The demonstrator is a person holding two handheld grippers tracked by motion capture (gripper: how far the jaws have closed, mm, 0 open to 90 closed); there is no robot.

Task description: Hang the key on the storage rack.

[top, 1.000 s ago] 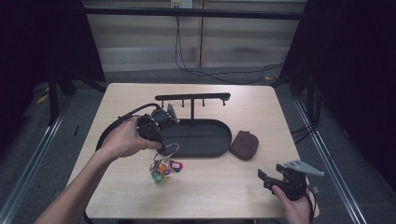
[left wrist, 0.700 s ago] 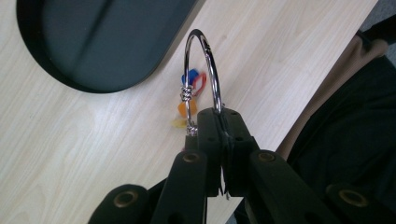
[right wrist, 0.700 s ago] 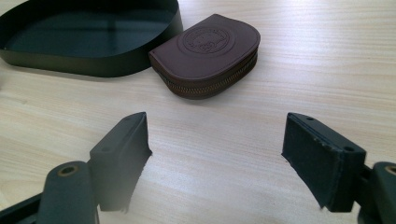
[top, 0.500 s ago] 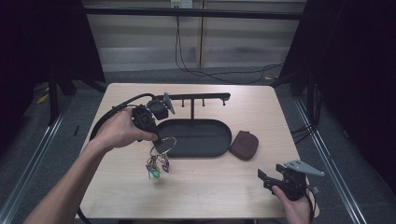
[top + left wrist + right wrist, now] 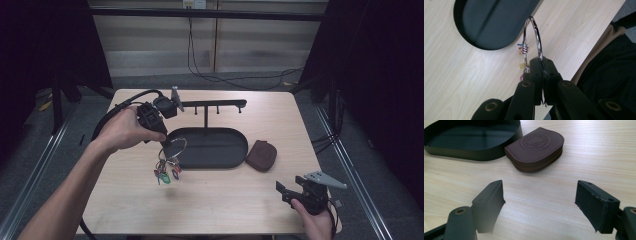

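We see the left gripper (image 5: 165, 142) in a hand above the pale wood-grain table (image 5: 220, 200); its matte black jaws are pressed together on a thin, polished metal key ring (image 5: 534, 37), pinching the wire of the loop at its lower right side; in the left gripper view the ring rises as a bright oval arc beyond the jaw tips, with small coiled split rings threaded on its left side; in the high view a cluster of keys (image 5: 167, 170) with green, red and purple plastic heads dangles from the ring, clear of the tabletop and just off the left end of the tray (image 5: 235, 161); the tray is a shallow oval of dark, smooth metal with a low upright wall, and a slim black rack (image 5: 210, 105) with a level bar and short pegs stands on a post at its far side; just beside the tray's right end lies a brown leather pouch (image 5: 536, 147), rounded on one side, with an embossed round stamp on its face and a zip along its edge; we find the right gripper (image 5: 540, 205) low over the near right part of the table, its two padded jaws spread wide with nothing between them, the pouch near and ahead of them, apart from both pads.
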